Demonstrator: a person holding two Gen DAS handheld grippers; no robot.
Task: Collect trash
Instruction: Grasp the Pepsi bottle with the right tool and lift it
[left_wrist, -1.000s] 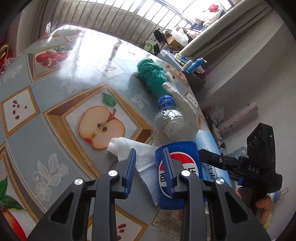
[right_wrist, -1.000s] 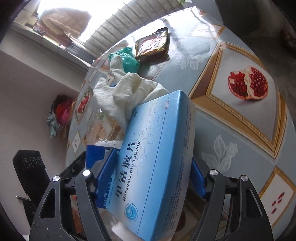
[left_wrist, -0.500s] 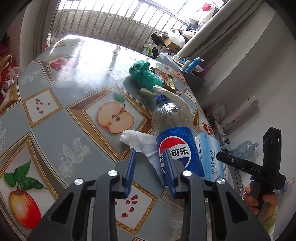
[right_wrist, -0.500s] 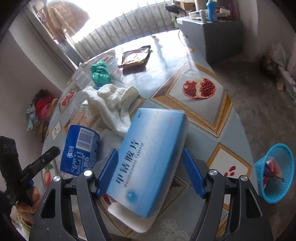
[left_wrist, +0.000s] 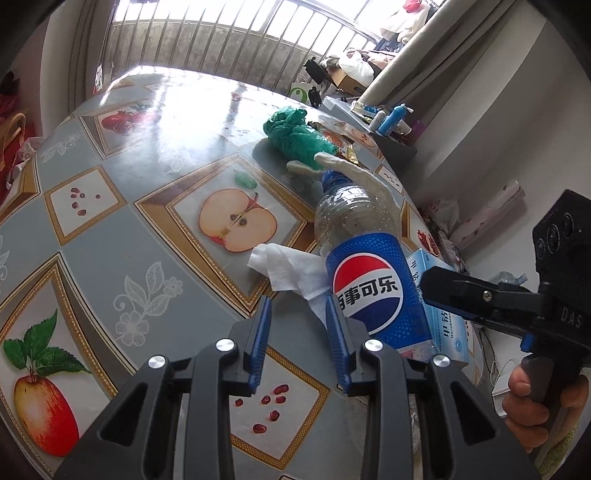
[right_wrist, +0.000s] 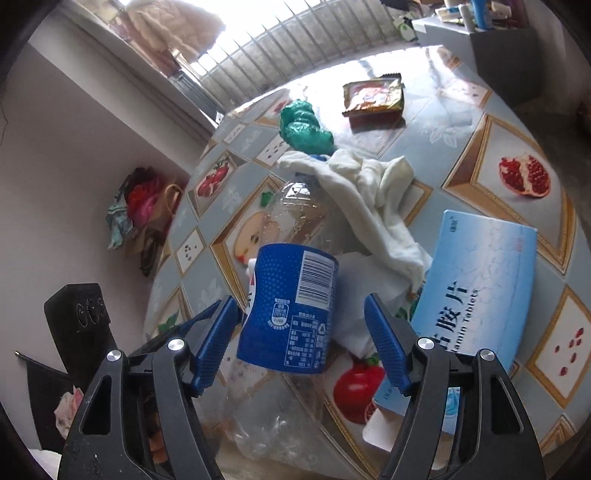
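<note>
Between your right gripper (right_wrist: 301, 334) fingers sits the Pepsi bottle (right_wrist: 291, 310), jaws wide, pads not touching it. Blue tablet box (right_wrist: 476, 291) lies just outside the right finger. Your left gripper (left_wrist: 297, 334) is partly open, empty; bottle just right of its right finger, white tissue (left_wrist: 288, 269) ahead.
</note>
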